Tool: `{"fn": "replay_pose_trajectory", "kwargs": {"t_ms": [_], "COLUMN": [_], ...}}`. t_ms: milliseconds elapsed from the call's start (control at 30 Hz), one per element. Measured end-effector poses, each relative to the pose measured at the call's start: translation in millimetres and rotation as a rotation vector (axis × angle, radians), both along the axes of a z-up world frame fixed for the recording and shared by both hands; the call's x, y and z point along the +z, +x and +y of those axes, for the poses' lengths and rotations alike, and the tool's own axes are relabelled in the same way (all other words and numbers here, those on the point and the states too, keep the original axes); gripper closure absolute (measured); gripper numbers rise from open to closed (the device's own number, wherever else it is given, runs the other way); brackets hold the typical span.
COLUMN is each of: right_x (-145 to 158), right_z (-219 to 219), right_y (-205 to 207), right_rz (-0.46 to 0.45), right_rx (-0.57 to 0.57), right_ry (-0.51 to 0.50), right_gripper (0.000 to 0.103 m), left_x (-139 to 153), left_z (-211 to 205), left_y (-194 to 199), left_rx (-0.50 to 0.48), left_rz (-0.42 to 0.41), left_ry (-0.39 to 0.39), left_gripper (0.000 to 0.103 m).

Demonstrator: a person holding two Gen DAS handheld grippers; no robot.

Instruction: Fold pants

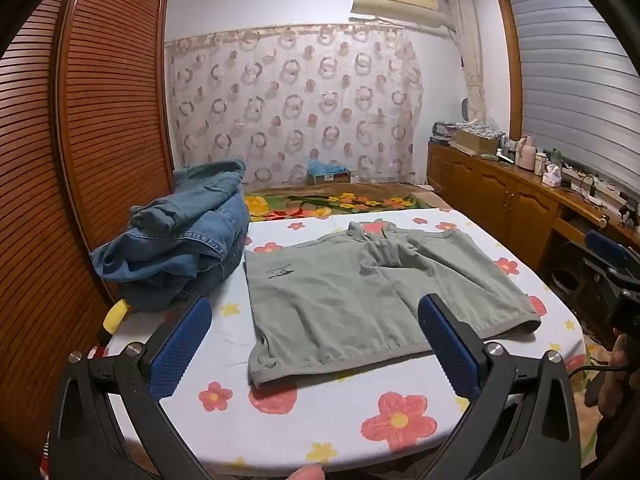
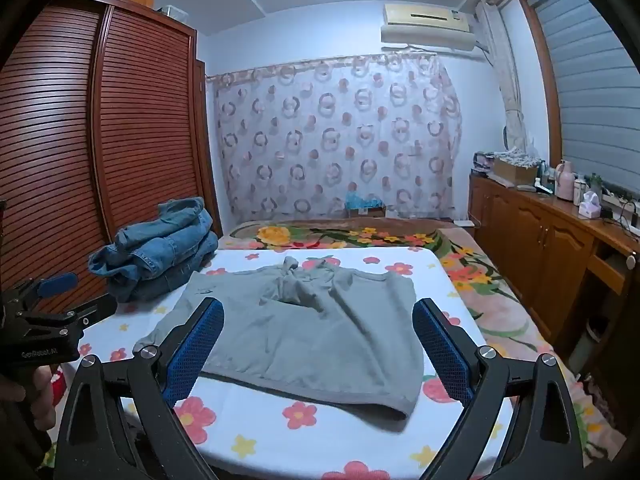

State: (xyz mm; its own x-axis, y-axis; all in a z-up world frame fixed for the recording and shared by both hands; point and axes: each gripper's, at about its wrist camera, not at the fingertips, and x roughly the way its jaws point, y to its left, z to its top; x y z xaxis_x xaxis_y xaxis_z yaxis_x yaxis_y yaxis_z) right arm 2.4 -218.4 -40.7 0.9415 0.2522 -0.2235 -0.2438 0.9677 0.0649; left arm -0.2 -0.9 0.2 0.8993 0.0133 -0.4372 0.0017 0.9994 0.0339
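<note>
I see the grey-green pants [image 1: 360,300] lying spread flat on the flowered worktop [image 1: 400,420], waistband end away from me with its drawstring bunched at the middle, the hemmed leg openings toward me. A small dark print sits on the leg at the left in my left wrist view; I cannot read it. My left tool [image 1: 316,344] hangs just above the near hem, its blue pads wide apart with nothing between them, the pants ahead of and slightly below it. My right tool [image 2: 318,344] hovers over the near part of the same garment [image 2: 304,332], jaws likewise spread and gripping nothing. To the left of the pants, near but apparently not touching, is a stack of blue denim clothes [image 1: 180,240]. Beyond the worktop lies a floral blanket [image 1: 340,200], with a patterned curtain [image 1: 296,108] behind and a wooden cabinet [image 1: 500,200] along the right.
</note>
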Motion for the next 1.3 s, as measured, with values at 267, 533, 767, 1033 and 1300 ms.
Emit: {"fn": "replay_pose_trajectory", "kwargs": {"t_ms": [267, 533, 767, 1033, 1300], "right_x": [0, 1, -1, 1, 0], "right_z": [1, 2, 3, 2, 1], "right_y": [-1, 3, -1, -2, -2], "right_rz": [0.001, 0.004, 0.0, 0.001, 0.001], "right_rx": [0.013, 0.011, 0.01, 0.01, 0.01], "right_ry": [-0.007, -0.012, -0.017, -0.015, -0.014], "right_gripper": [0.007, 0.007, 0.007, 0.007, 0.007], "left_x": [0, 2, 8, 7, 13], "left_z": [-2, 5, 4, 2, 1], "left_y": [0, -1, -3, -3, -6], "left_rx": [-0.001, 0.004, 0.002, 0.004, 0.004], "left_rz": [0.0, -0.003, -0.005, -0.009, -0.013], "left_ry": [-0.015, -0.022, -0.023, -0.022, -0.021], "left_gripper": [0.0, 0.0, 0.0, 0.0, 0.0]}}
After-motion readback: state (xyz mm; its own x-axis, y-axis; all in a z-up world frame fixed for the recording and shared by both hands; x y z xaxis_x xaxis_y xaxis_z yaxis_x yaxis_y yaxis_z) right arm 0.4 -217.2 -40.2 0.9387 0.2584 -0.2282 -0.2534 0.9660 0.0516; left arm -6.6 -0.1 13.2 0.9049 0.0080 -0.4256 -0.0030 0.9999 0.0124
